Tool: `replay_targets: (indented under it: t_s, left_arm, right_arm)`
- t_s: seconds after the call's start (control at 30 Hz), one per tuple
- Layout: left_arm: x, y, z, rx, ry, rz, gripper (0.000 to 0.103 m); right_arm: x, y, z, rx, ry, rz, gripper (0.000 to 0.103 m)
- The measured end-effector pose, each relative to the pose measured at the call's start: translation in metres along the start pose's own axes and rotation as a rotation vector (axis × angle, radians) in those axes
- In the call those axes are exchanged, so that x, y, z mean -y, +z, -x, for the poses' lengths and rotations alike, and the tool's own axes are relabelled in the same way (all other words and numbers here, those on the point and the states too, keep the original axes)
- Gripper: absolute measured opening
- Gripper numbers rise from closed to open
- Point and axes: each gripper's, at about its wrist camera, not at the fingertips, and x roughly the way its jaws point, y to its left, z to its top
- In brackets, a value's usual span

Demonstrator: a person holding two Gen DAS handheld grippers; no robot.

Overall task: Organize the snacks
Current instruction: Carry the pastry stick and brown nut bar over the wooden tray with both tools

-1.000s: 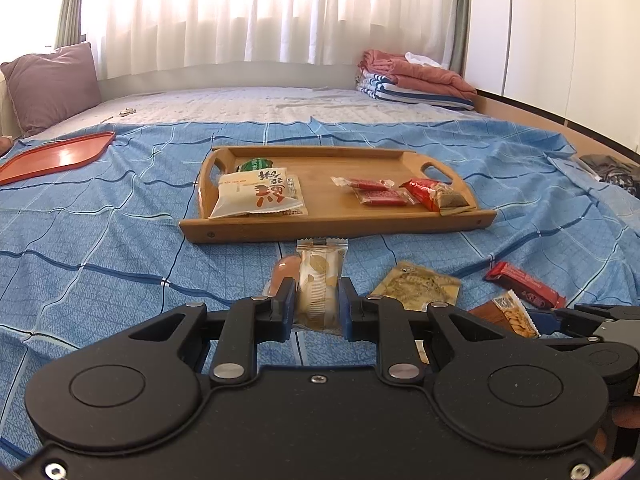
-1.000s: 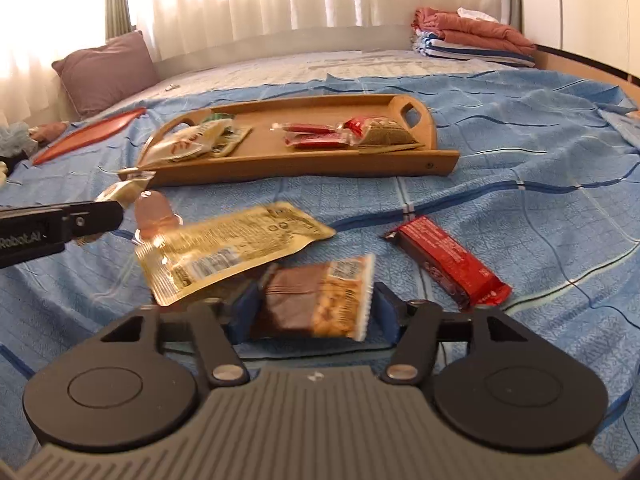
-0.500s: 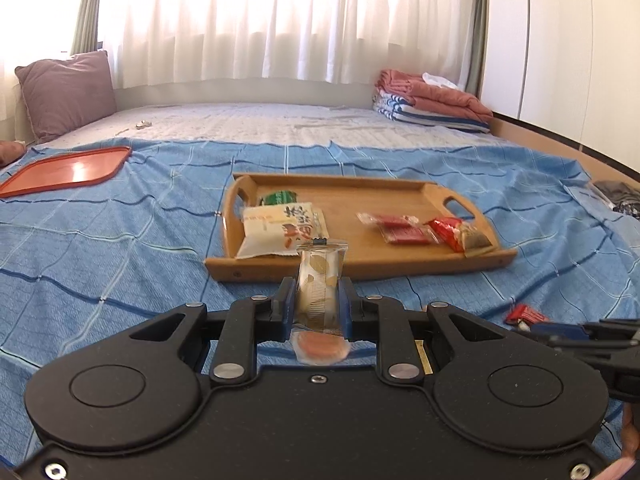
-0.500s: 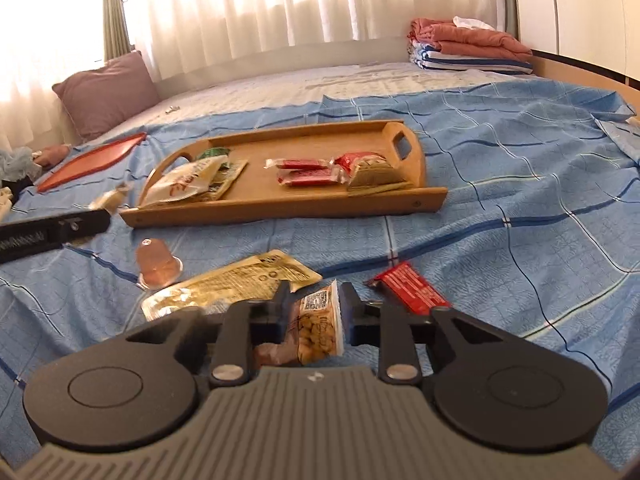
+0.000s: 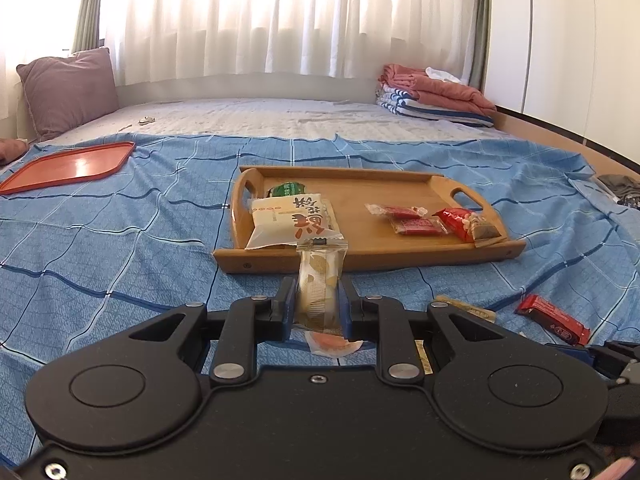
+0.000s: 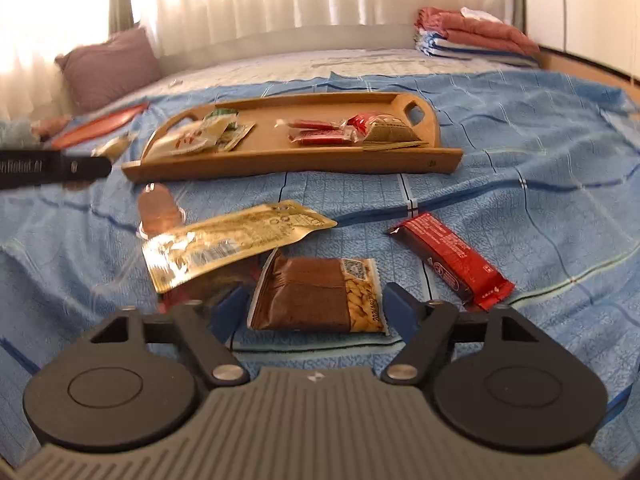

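The left gripper (image 5: 318,304) is clamping a pale cream snack packet (image 5: 321,280), which is standing upright between its jaws, above the blue checked bedsheet (image 5: 120,248) and just near of the wooden tray (image 5: 400,256). The right gripper (image 6: 316,312) is opening its jaws; a brown peanut packet (image 6: 316,294) is lying flat on the sheet between them, and the blue pads are not pressing on it.

The near rim of the tray is running across in front of the lifted packet. Inside the tray, the middle of the floor is staying bare, between a white packet with red characters (image 5: 292,222) on the left and the red sachets (image 5: 412,220) on the right. To the left of the tray the sheet is lying open as far as an orange tray (image 5: 68,164).

Only the right wrist view is showing the gold pouch (image 6: 236,242) whole, with a pink jelly cup (image 6: 158,210) at its far left end and a red chocolate bar (image 6: 452,256) on the right. In the left wrist view the gripper body is covering most of that pouch, and the jelly cup is showing only as an orange piece under the held packet. A green item (image 5: 288,190) behind the white packet is half hidden. The right wrist view is blurred, so the print on the packets is hard to read.
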Motion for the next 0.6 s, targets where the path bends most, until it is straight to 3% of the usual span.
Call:
replay_targets:
  t_s: [0.1, 0.33, 0.6]
  left_arm:
    - [-0.001, 0.001, -0.001, 0.003, 0.003, 0.003, 0.021]
    - [-0.005, 0.009, -0.004, 0.017, 0.010, 0.008, 0.021]
    - [-0.020, 0.044, -0.024, 0.031, 0.007, 0.008, 0.021]
  right_arm:
    - [0.011, 0.004, 0.002, 0.005, 0.019, -0.069, 0.063]
    - [0.017, 0.014, 0.012, 0.047, 0.031, -0.099, 0.061]
    - [0.024, 0.066, 0.010, 0.124, 0.033, -0.097, 0.061]
